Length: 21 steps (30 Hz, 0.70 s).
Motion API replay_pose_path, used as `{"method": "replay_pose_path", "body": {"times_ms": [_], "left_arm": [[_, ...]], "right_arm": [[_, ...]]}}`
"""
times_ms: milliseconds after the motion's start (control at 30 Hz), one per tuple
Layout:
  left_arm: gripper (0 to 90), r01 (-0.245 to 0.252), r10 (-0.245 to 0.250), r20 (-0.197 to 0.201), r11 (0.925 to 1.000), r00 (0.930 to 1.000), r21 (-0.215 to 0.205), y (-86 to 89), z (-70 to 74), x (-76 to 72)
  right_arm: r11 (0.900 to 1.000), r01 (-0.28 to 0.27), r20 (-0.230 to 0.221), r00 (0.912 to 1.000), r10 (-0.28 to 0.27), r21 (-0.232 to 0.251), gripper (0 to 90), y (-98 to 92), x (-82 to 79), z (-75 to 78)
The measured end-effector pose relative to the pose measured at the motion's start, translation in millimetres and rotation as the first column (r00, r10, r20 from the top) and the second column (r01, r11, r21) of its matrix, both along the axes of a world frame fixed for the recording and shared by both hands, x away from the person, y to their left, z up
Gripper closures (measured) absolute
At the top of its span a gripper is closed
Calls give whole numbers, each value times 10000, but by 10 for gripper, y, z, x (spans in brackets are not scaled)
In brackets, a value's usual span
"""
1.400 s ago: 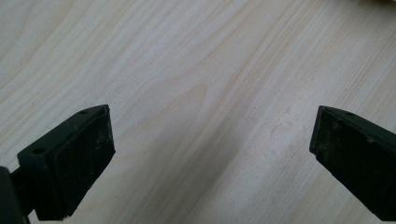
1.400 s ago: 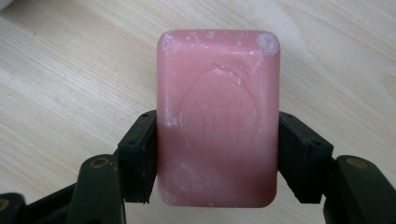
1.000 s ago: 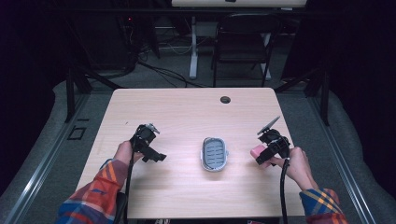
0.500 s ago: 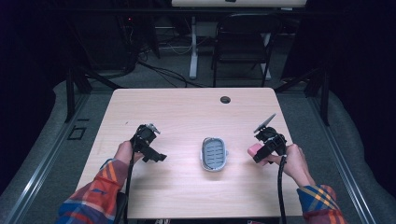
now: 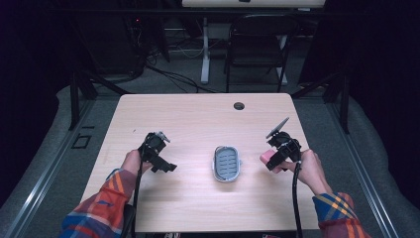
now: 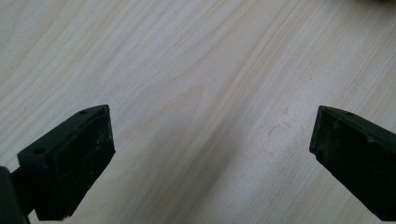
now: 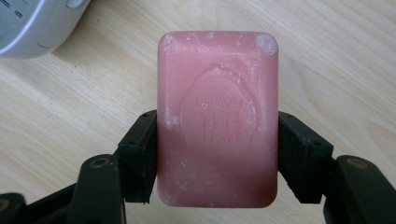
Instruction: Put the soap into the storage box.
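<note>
Since the earlier frame, the right gripper (image 5: 273, 159) has shifted a little toward the dish (image 5: 227, 164), clenched on the long sides of the soap (image 7: 217, 119) above the table (image 5: 198, 119), probably to place it there. Left gripper (image 5: 159, 159) waits released.

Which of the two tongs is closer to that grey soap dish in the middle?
The right tongs, gripping the pink soap, sit just right of the soap dish. The left tongs stand open over bare table, farther off on its left.

Your light wooden table (image 5: 198, 124) carries a grey slotted soap dish (image 5: 227, 163) near its middle, standing alone.
</note>
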<state>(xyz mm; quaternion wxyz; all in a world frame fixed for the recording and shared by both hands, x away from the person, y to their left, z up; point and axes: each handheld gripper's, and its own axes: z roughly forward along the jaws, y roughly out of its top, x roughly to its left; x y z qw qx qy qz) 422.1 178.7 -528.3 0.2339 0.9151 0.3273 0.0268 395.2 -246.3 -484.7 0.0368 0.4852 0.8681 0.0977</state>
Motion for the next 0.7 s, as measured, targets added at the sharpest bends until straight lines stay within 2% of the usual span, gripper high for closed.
{"method": "replay_pose_path", "body": {"times_ms": [100,167,233,300,333,467,500,533,700], "left_arm": [[0,-4,4,-1,10000,10000,20,-2,-2,1],[0,1,-1,1,10000,10000,19,-3,-2,1],[0,9,-9,-14,10000,10000,22,-3,-3,2],[0,10,-10,-14,10000,10000,32,-4,-4,3],[0,19,-19,-16,10000,10000,25,-5,-4,3],[0,15,-15,-15,10000,10000,30,-6,-3,1],[0,11,-11,-8,10000,10000,30,-6,-2,1],[0,19,-19,-19,10000,10000,29,-6,-4,2],[0,45,-45,-35,10000,10000,41,-9,-7,5]], "right_arm": [[9998,-149,-37,9999,149,-133,372,20,20,40],[10000,-24,81,10000,24,-60,372,33,17,41],[9995,-214,-17,9998,214,-219,372,44,40,94],[9998,-122,143,9998,124,-134,372,57,44,105],[9996,-221,31,9997,222,-190,372,58,54,125],[9997,-194,140,9997,197,-154,372,97,69,151],[9991,-328,7,9995,328,-280,372,108,83,175],[9995,-252,110,9996,254,-179,372,124,83,169],[9981,-550,-20,9985,550,-293,372,187,123,213]]}}
